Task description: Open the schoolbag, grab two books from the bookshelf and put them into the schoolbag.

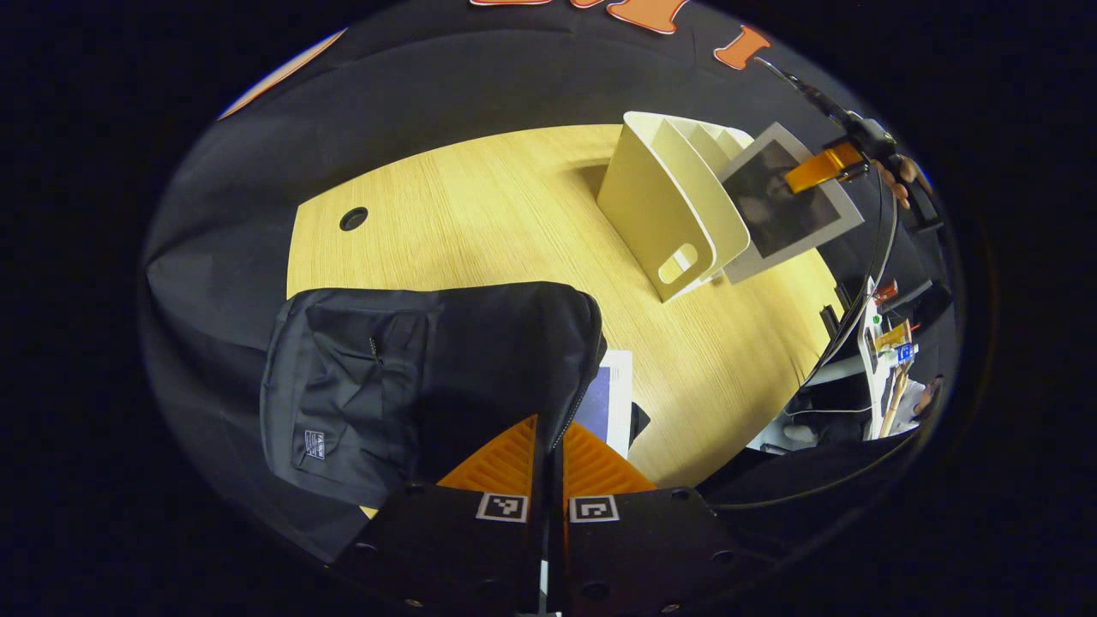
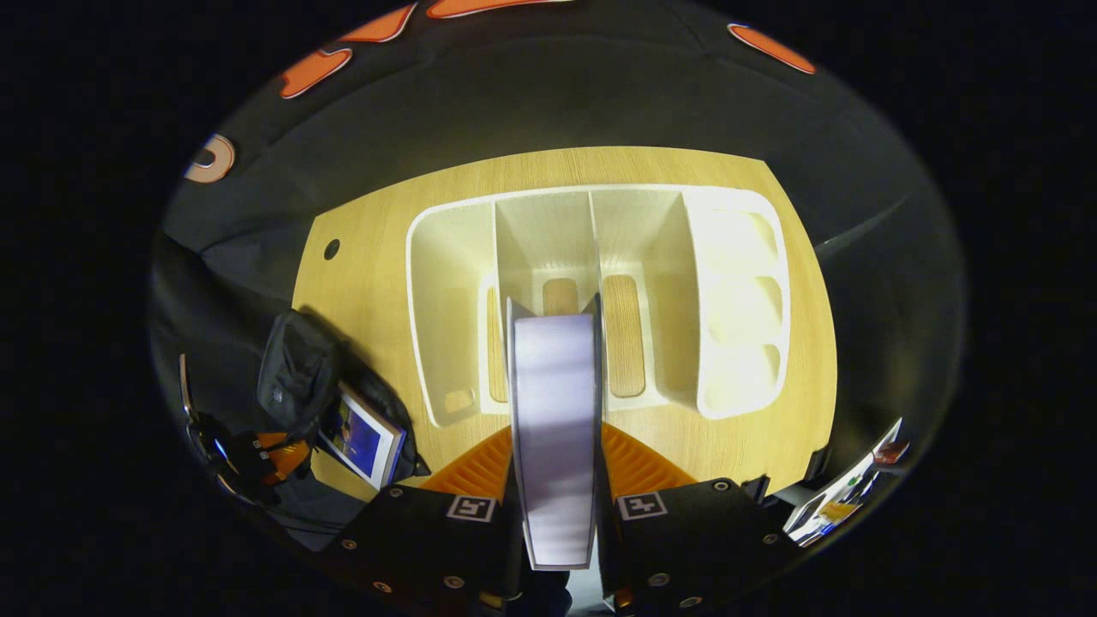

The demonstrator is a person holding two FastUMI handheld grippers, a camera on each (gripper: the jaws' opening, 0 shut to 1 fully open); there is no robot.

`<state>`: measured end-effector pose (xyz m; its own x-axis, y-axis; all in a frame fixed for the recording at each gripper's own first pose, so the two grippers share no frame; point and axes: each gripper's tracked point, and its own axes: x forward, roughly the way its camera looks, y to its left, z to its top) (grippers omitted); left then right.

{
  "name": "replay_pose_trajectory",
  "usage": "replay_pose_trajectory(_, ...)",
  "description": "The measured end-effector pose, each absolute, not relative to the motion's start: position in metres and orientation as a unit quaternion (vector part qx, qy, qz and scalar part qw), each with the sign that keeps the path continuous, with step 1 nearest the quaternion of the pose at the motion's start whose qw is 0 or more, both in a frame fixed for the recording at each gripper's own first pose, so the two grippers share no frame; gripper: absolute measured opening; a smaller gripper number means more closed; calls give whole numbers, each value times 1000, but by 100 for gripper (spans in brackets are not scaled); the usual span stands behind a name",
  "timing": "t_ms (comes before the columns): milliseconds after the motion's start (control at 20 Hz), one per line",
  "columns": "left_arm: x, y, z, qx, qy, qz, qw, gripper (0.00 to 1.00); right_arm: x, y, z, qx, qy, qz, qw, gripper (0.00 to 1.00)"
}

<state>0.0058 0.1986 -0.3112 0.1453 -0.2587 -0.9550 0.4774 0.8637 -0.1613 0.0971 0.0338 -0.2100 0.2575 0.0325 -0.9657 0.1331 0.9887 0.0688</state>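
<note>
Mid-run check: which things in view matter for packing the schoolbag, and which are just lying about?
In the job:
- schoolbag, its flap pinched by the left gripper
- first book, already in the bag's mouth
- second book, clamped in the right gripper
- bookshelf

Lying about:
- table
- cables and small gear past the table's edge

The table point(image 1: 480, 197) is showing pale, matt wood grain. The schoolbag point(image 1: 411, 368) is looking like matt black woven cloth, while the bookshelf point(image 2: 737, 300) is appearing as smooth, cream plastic.
</note>
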Motion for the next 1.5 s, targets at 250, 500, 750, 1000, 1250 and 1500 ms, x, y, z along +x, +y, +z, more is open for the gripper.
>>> replay_pose_trajectory(250, 1, 201, -307, 99, 600, -255, 752, 4, 45, 39, -207, 71, 606, -41, 792, 37)
replay_pose_trajectory(500, 1, 202, -307, 101, 597, -269, 749, 4, 7, 49, -206, 87, 605, -47, 790, 37)
replay_pose_trajectory(750, 0, 203, -307, 101, 594, -278, 748, 4, -13, 63, -203, 100, 599, -50, 793, 37)
replay_pose_trajectory(1000, 0, 203, -306, 104, 591, -288, 747, 4, -30, 86, -204, 119, 595, -40, 794, 37)
replay_pose_trajectory(1250, 1, 204, -305, 105, 588, -292, 747, 4, -39, 111, -203, 155, 579, -12, 800, 37)
replay_pose_trajectory(1500, 2, 203, -303, 95, 586, -287, 752, 4, -47, 134, -200, 206, 555, 26, 806, 37)
